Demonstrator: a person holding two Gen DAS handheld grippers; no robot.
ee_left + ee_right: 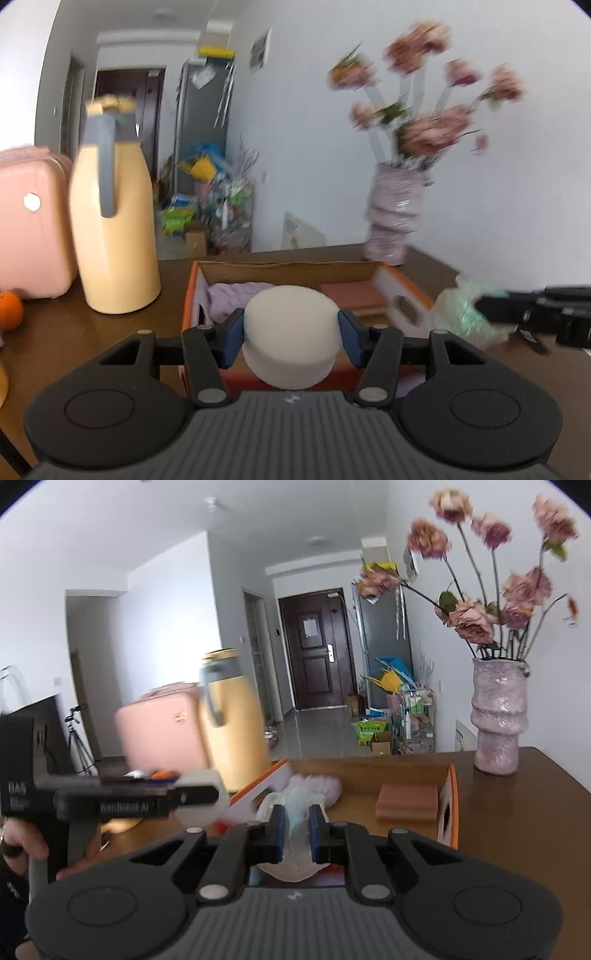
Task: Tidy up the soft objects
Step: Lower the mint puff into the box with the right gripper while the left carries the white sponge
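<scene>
While the left claw (291, 334) pinches a white sponge (291, 332) above the box (402, 291) on the surface (110, 332), the right claw (294, 834) squeezes a crumpled bag (295, 805), likely both bound for the box.

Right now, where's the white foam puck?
Left wrist view, centre: the white foam puck is clamped in the left gripper, in front of the orange cardboard box.

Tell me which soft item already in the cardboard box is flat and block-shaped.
The reddish-brown sponge block, lying flat at the right end of the cardboard box. The lilac knitted cloth beside it is bunched and rumpled.
</scene>
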